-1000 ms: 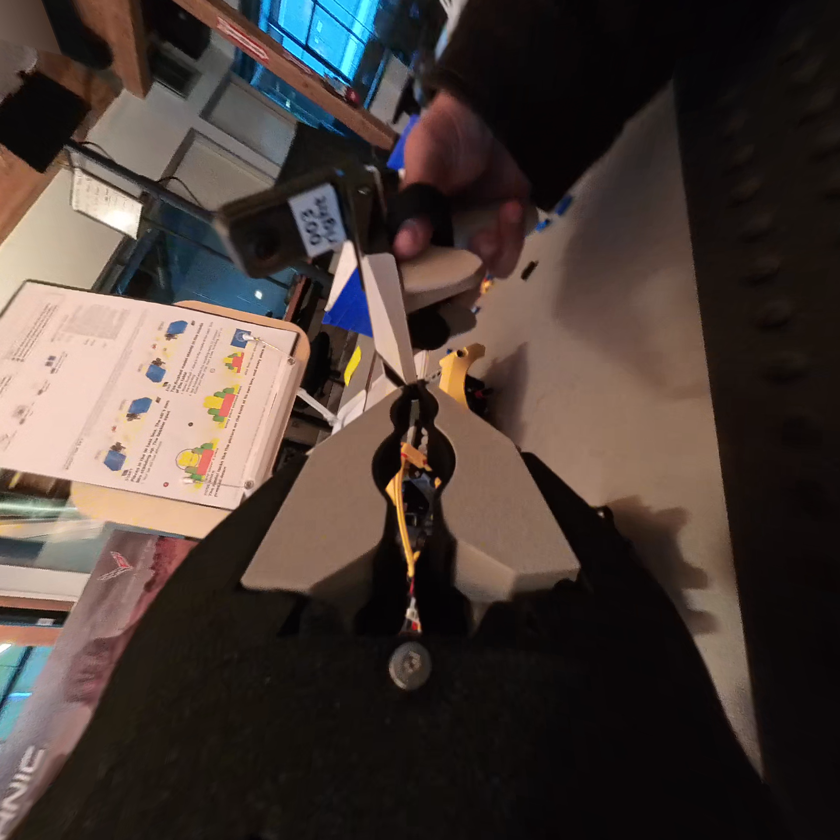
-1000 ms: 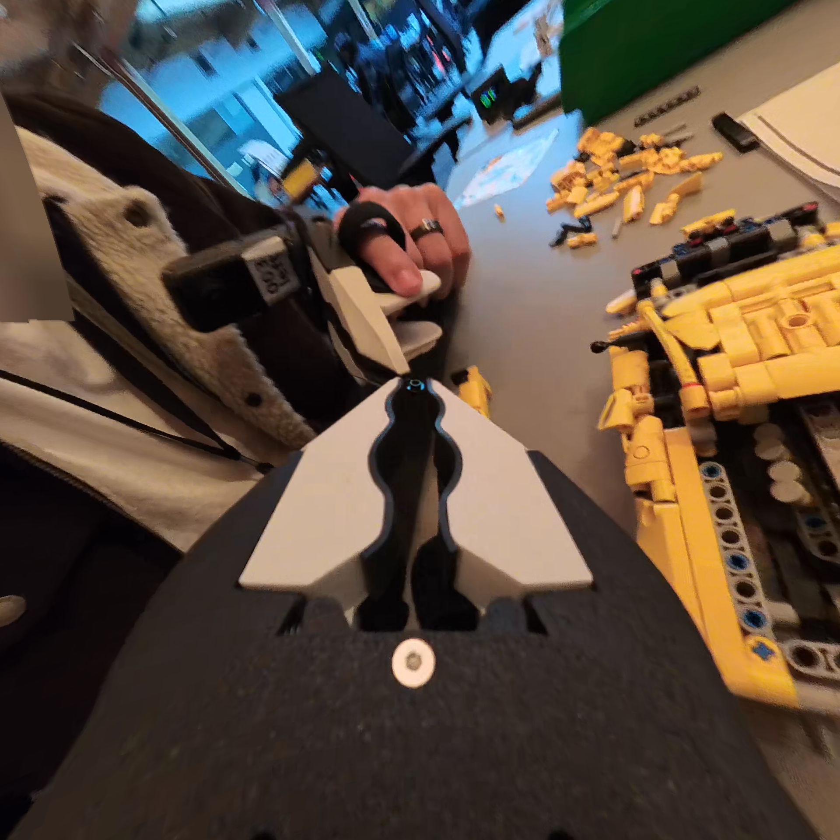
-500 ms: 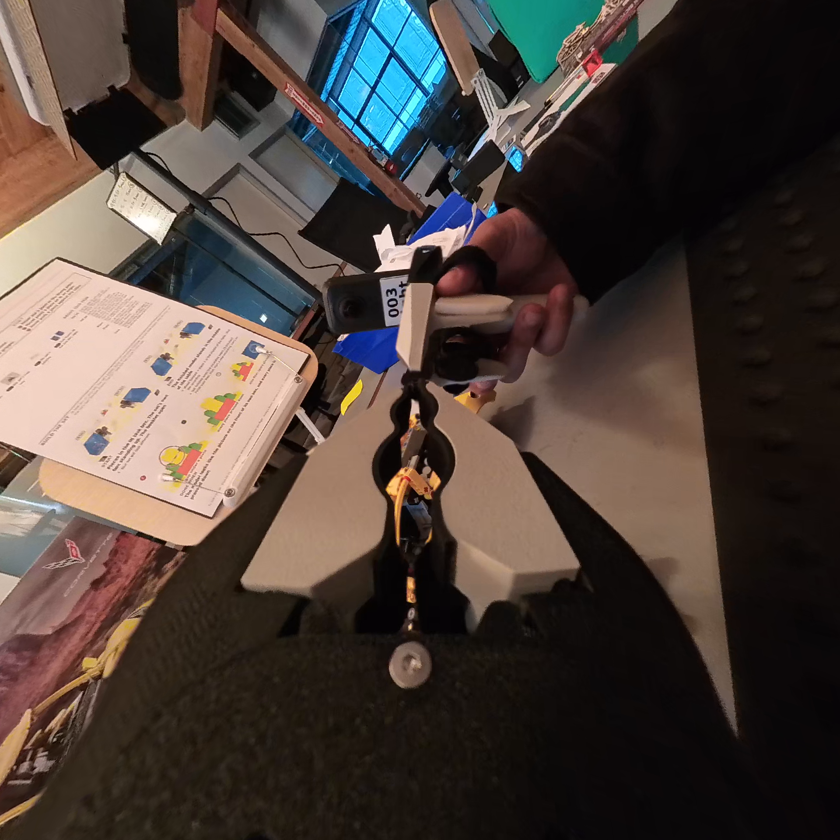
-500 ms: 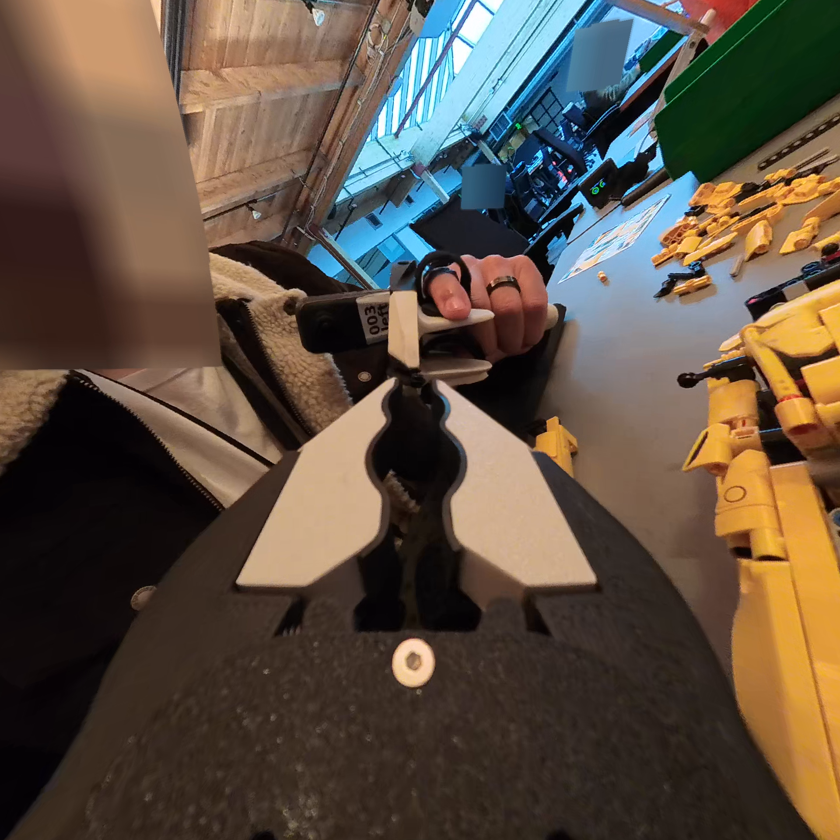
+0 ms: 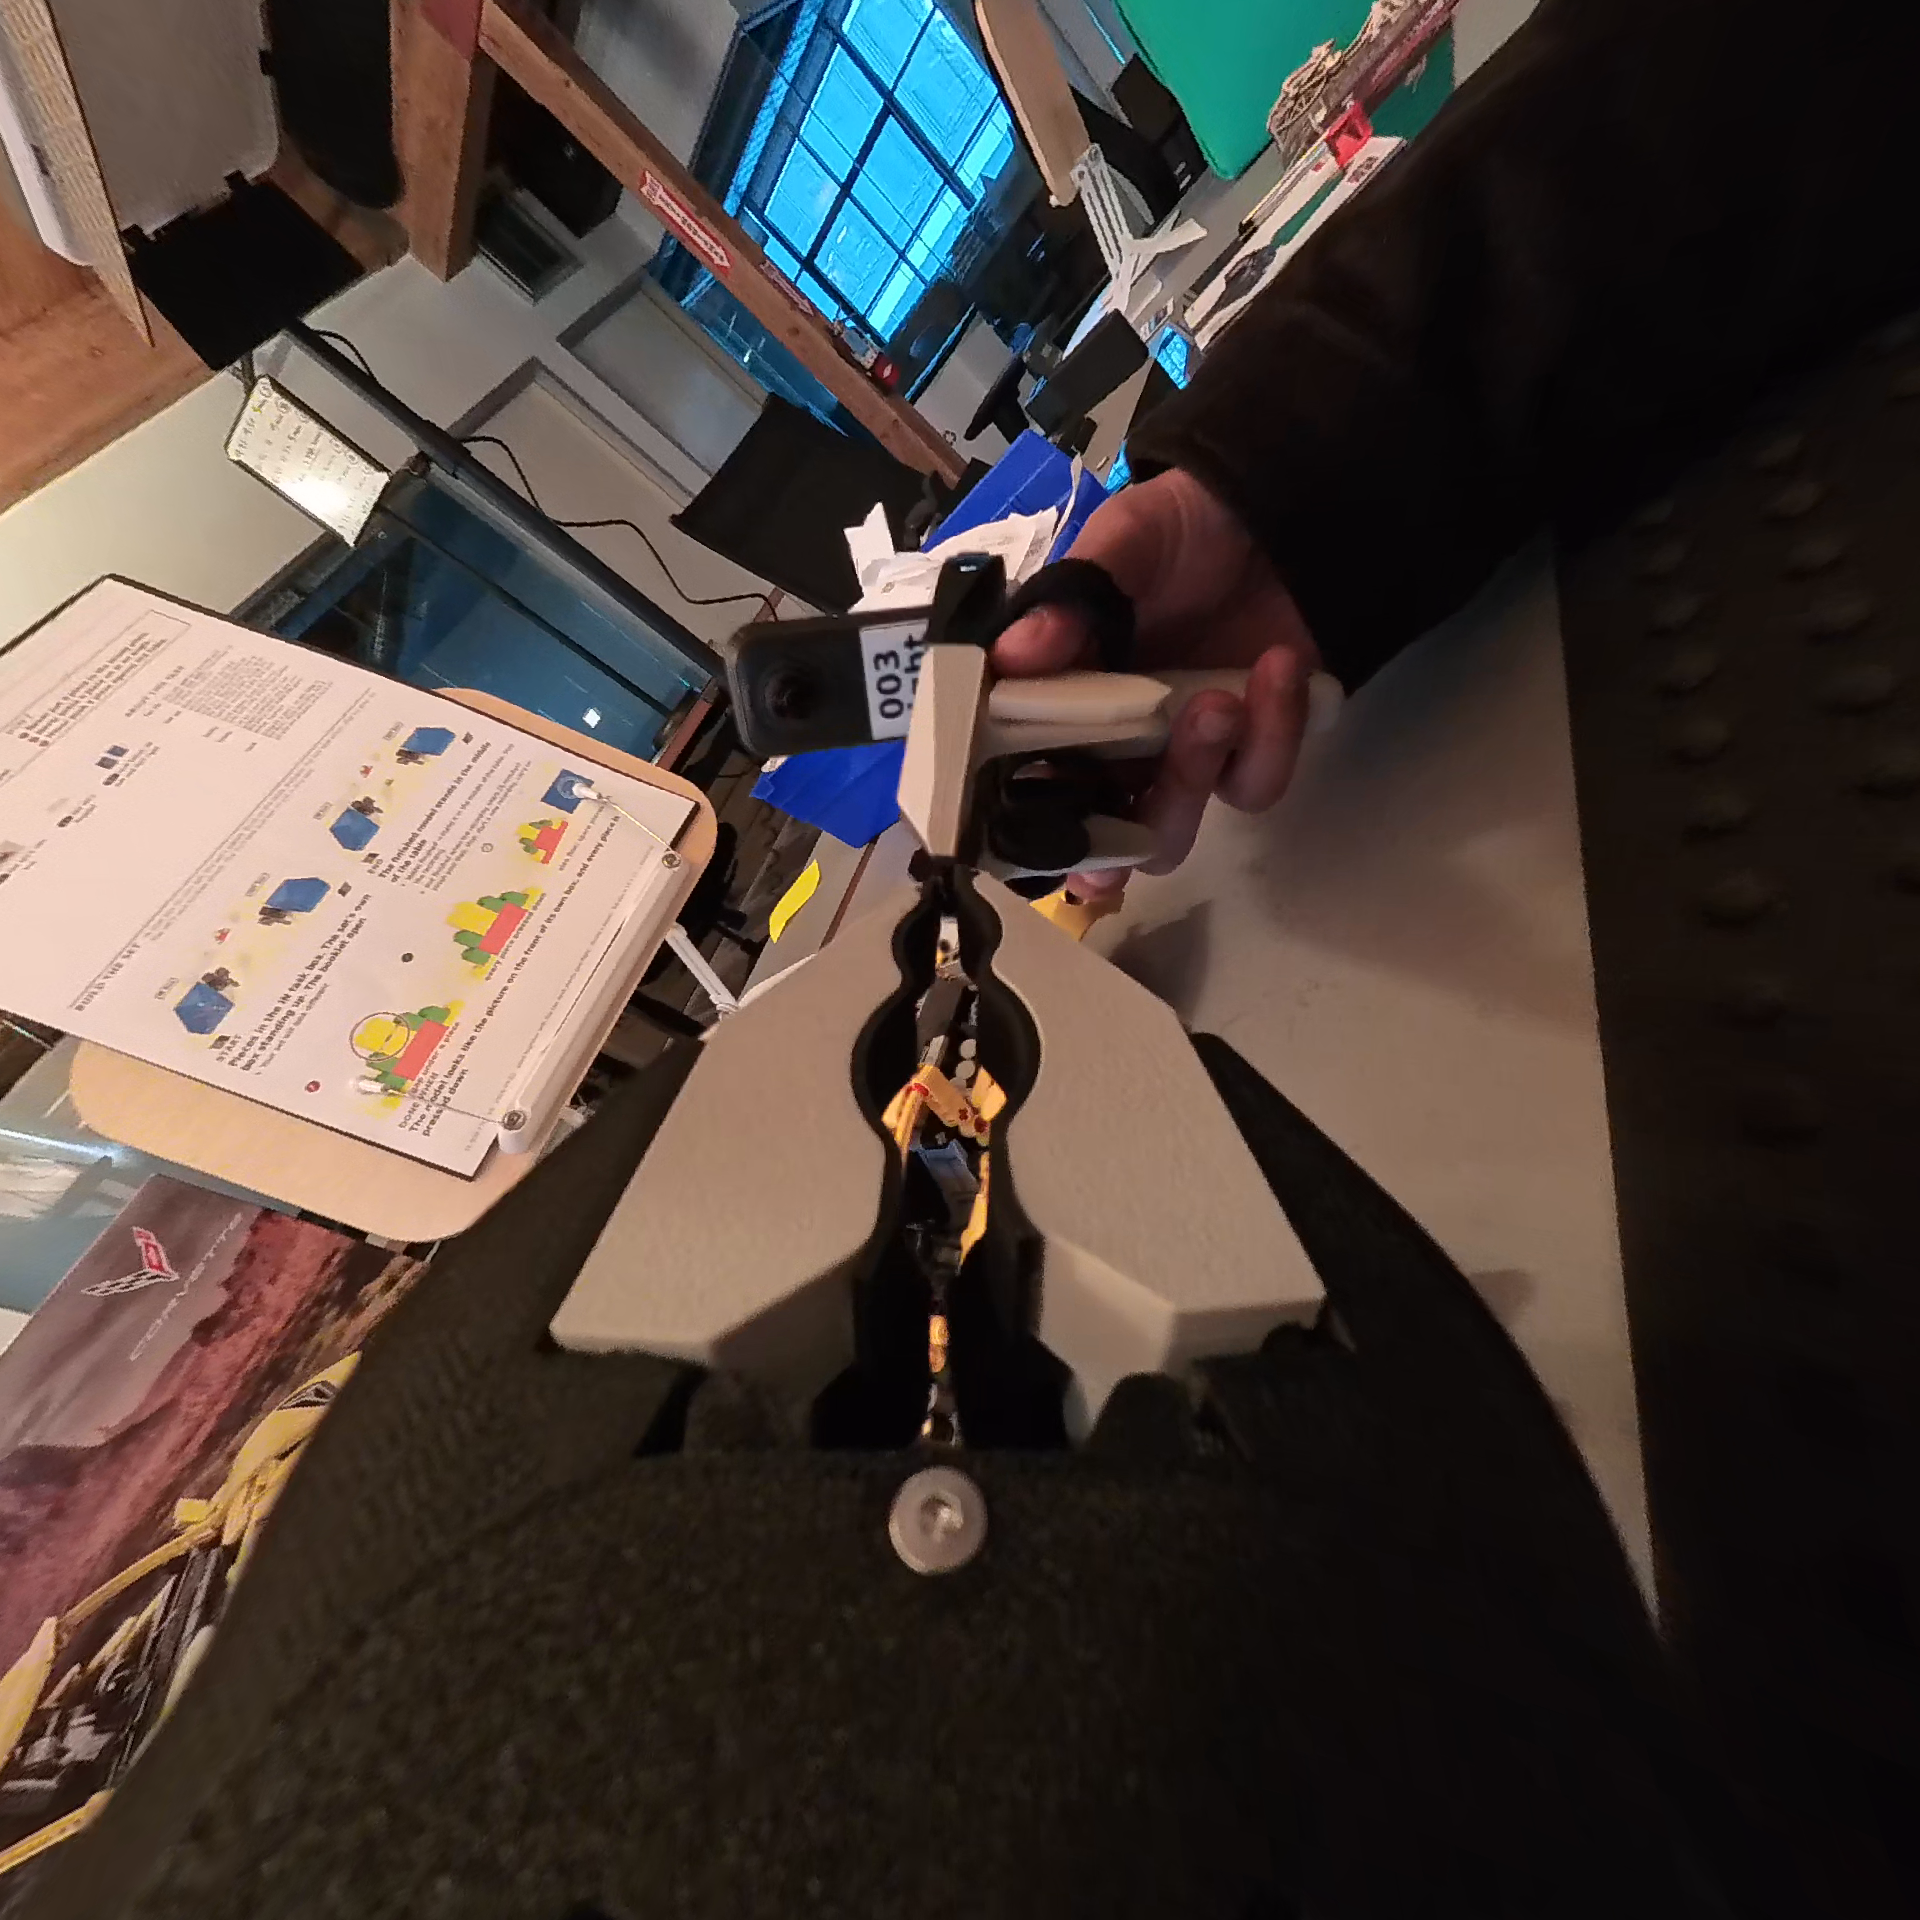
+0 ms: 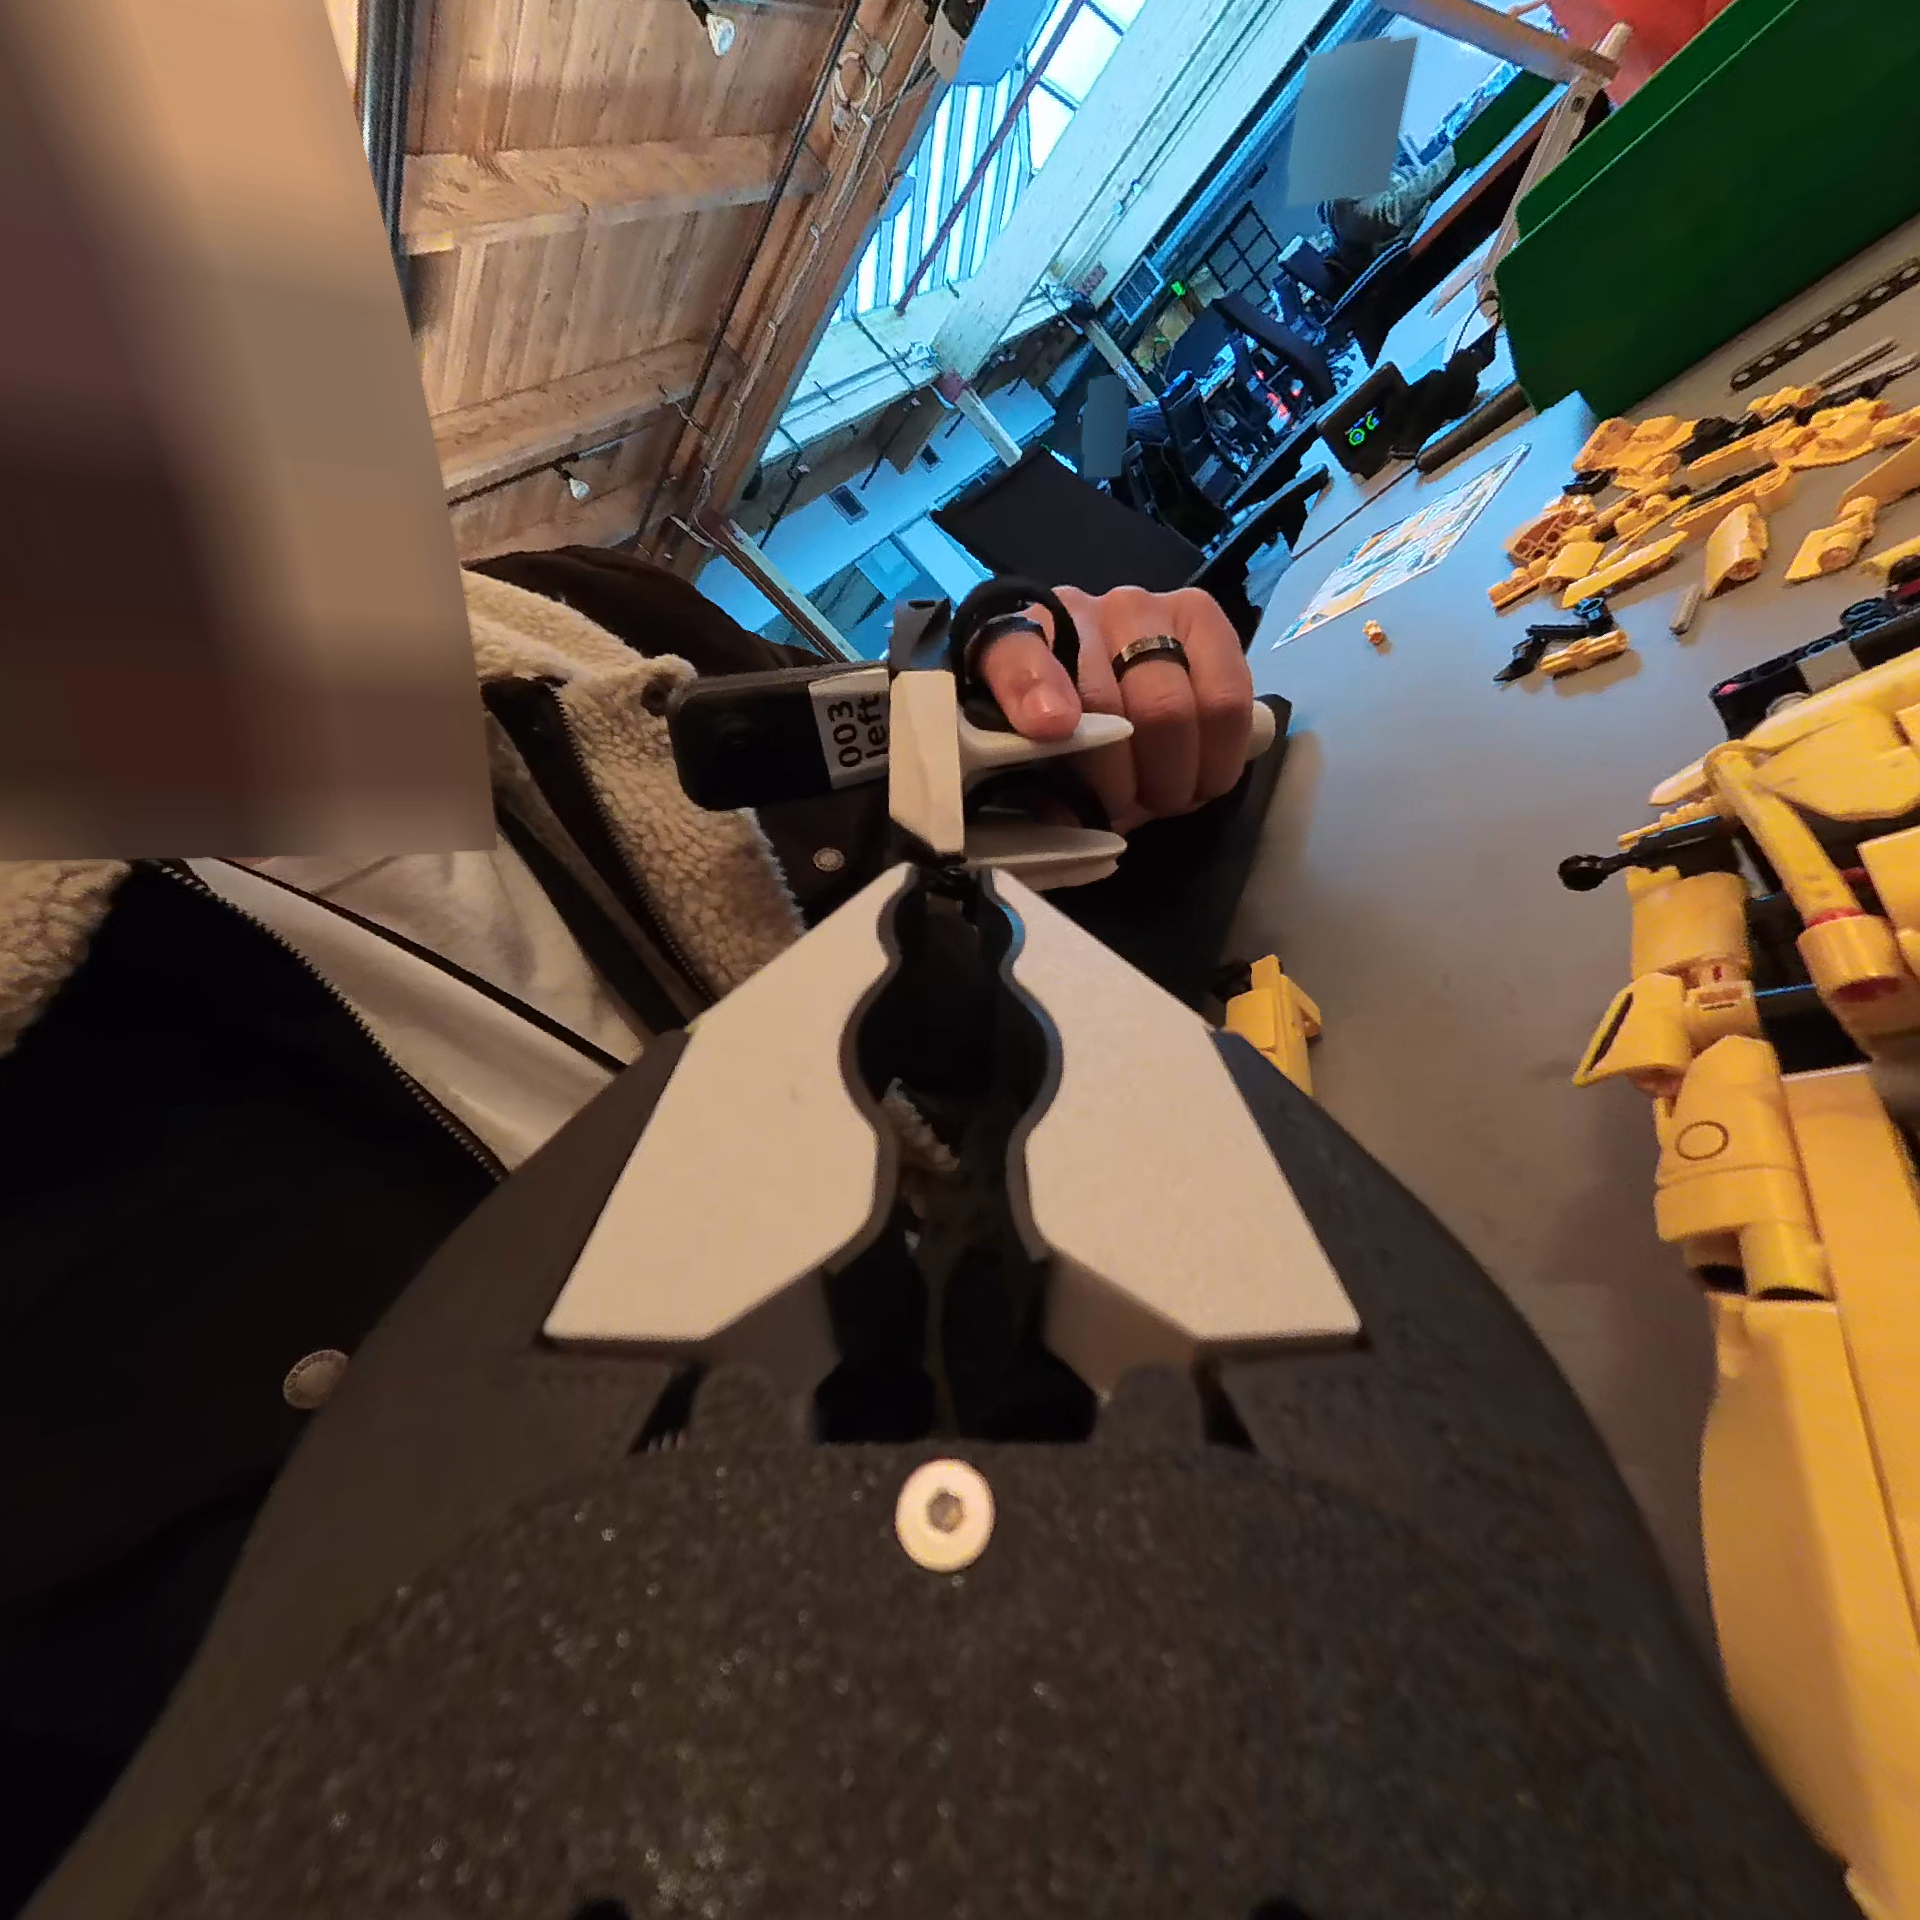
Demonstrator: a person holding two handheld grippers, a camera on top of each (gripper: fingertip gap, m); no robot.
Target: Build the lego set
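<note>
Both claws are held tip to tip above the tabletop (image 6: 1455, 831). Left claw (image 5: 940, 883) and right claw (image 6: 940, 868) are each closed on a small dark piece (image 6: 948, 871), barely visible. A yellow model car (image 6: 1766, 1039) lies at the tabletop's right edge, with loose yellow pieces (image 6: 1683, 520) beyond it.

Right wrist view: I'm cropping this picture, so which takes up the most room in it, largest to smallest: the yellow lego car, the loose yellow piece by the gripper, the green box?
1. Yellow lego car, though nearness to the camera inflates it.
2. Green box, partly cut off by the frame's edge.
3. Loose yellow piece.
</note>
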